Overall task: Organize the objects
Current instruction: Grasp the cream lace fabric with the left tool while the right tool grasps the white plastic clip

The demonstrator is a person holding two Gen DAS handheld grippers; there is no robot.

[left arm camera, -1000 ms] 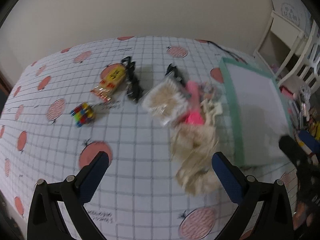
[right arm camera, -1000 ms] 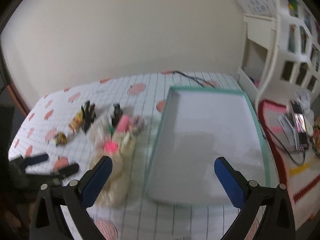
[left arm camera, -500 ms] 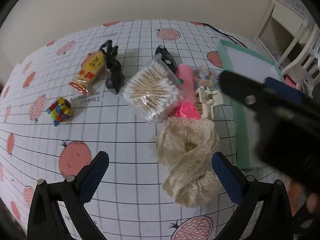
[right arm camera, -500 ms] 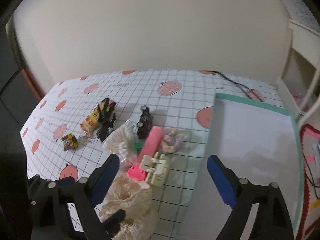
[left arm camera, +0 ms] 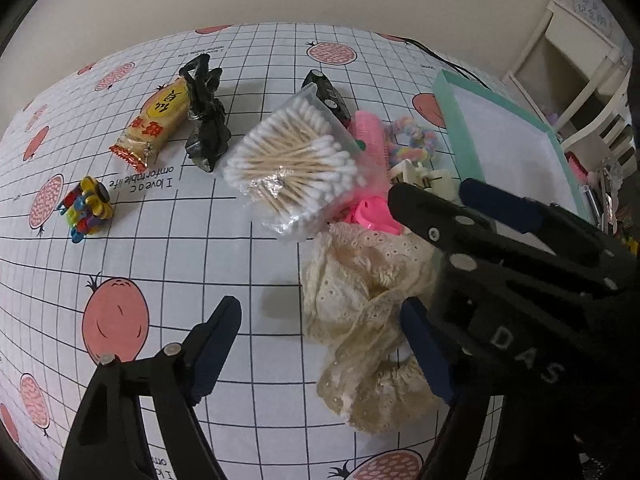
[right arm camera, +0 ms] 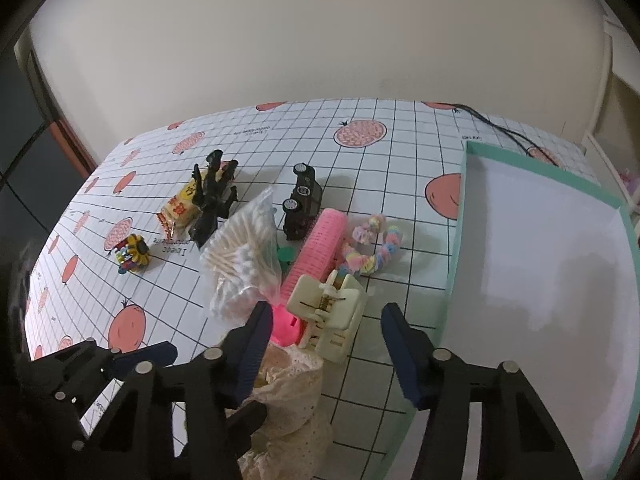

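While the left tool (left arm camera: 320,344) gapes beside the lace cloth (left arm camera: 368,320), the right tool (right arm camera: 326,344) spreads around the cream clip (right arm camera: 328,316).

A gridded tablecloth (left arm camera: 248,272) (pink fruit print) carries cotton swabs (left arm camera: 294,160), snack packet (left arm camera: 156,124), green-rimmed tray (right arm camera: 536,280).

- The lacy cloth (left arm camera: 360,320) lies between the left gripper (left arm camera: 320,344)'s fingers.
- The bag of cotton swabs (left arm camera: 292,164) lies ahead of it.
- The snack packet (left arm camera: 156,128) and the small toy (left arm camera: 86,208) lie ahead to the left.
- The hair clip (right arm camera: 328,312) lies between the right gripper (right arm camera: 324,352)'s fingers, against the hair roller (right arm camera: 320,252).
- The toy car (right arm camera: 302,204) lies farther ahead.
- The tray (right arm camera: 540,272) lies to the right.
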